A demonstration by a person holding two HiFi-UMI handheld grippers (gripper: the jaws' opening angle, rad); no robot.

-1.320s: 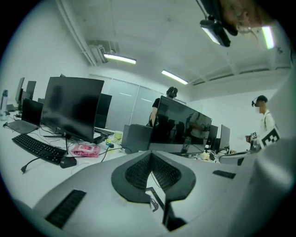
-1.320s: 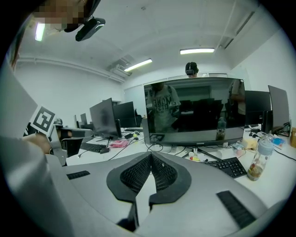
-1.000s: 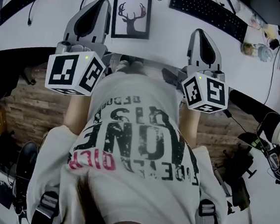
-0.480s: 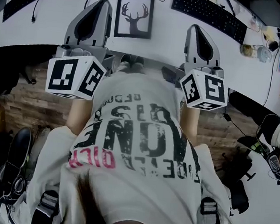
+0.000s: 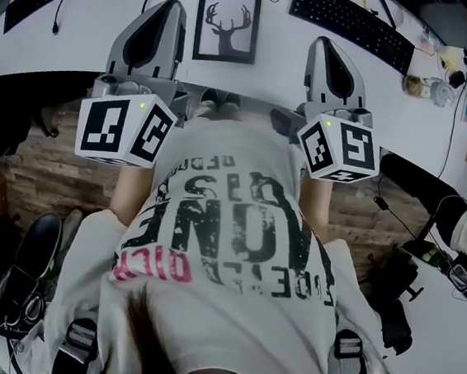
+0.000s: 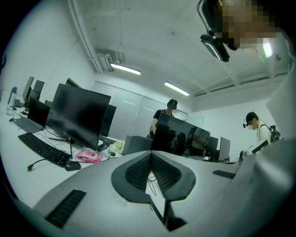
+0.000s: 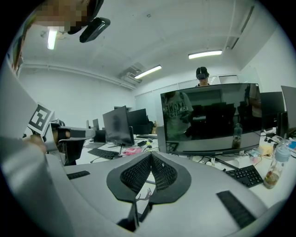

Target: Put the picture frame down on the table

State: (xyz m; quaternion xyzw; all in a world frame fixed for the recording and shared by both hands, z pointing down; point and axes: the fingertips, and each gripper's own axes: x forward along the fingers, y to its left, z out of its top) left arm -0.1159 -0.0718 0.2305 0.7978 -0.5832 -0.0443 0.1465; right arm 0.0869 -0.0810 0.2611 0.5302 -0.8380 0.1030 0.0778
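Two shut tongs, nothing in either: grey left gripper (image 5: 171, 8) and grey right gripper (image 5: 323, 46), pads pressed together. Between them and a bit ahead, black-edged picture frame with a deer (image 5: 226, 25), flat on the white table (image 5: 271, 61), long side pointing away. Nearer the left one. Looks already put down.

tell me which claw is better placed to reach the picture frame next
Left, probably: the left claw sits close beside the picture frame, the right claw farther off. Both are shut and empty.
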